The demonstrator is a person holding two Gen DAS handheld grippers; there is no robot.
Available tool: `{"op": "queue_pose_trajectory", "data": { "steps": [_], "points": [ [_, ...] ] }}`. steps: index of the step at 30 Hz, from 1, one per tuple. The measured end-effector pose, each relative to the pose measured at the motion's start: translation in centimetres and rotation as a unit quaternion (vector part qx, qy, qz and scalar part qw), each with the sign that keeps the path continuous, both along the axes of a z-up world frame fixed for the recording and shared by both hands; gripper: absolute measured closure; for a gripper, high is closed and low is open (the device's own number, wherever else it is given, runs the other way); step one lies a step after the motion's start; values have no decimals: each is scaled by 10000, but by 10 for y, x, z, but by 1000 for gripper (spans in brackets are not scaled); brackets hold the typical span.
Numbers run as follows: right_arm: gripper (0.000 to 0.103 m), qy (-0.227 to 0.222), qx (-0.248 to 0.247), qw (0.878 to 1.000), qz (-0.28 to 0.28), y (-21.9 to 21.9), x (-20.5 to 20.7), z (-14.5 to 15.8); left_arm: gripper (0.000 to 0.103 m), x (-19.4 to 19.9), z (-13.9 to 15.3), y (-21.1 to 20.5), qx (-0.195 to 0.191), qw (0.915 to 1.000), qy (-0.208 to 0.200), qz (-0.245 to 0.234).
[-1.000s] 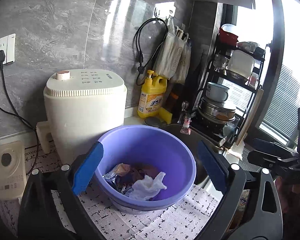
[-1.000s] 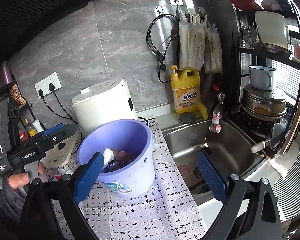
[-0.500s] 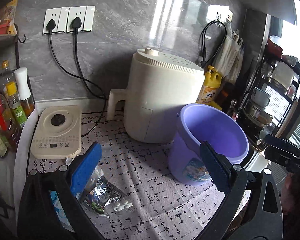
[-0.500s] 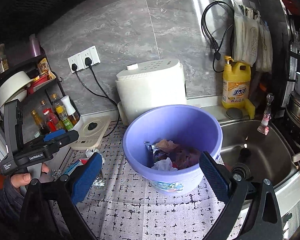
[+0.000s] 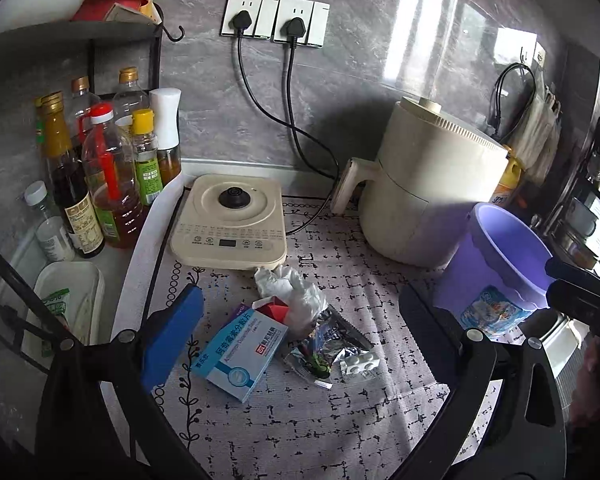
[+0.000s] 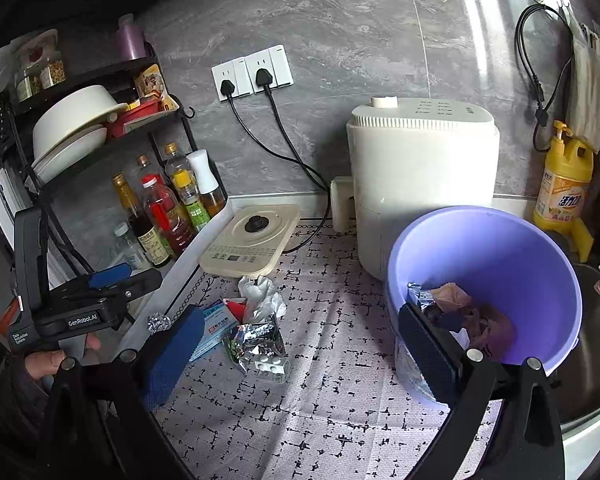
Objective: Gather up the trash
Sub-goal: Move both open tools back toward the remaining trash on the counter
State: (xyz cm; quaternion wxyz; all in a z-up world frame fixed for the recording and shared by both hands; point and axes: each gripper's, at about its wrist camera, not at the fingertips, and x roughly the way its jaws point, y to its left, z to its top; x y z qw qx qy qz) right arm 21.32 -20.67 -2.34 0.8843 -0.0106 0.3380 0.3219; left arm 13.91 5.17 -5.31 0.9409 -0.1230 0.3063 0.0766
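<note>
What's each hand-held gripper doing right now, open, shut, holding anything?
Left hand-held gripper: open, empty, over the trash pile.
Right hand-held gripper: open, empty, beside the purple bucket.

Parts going unseen around the counter

The purple bucket (image 6: 488, 280) is being cut across by a gripper finger at five o'clock, its trash half hidden; the medicine box (image 6: 216, 326) is slipping behind another finger at eight o'clock.

trash pile (image 5: 296, 332) on mat, before cooker (image 5: 230, 222); bucket (image 5: 500, 268) right.
</note>
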Motion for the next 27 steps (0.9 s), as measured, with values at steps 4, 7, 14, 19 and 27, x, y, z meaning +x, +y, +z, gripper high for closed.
{"op": "queue_pose_trajectory", "data": {
  "steps": [4,7,14,19,27],
  "points": [
    [8,47,-54,9996,287,25,-1,-7,6,-17,-8,17,-3,9996,64,278],
    [9,140,-109,9987,473,43,1,-15,6,-29,-15,27,-2,9989,136,450],
    [15,435,-362,9948,842,82,4,-45,6,-48,-30,46,-120,9977,241,627],
    [25,726,-417,9921,931,98,15,-62,6,-44,-41,50,-136,9978,318,562],
    [42,1106,-689,9878,848,110,40,-88,6,-6,-64,47,-126,9974,701,126]
  ]
}}
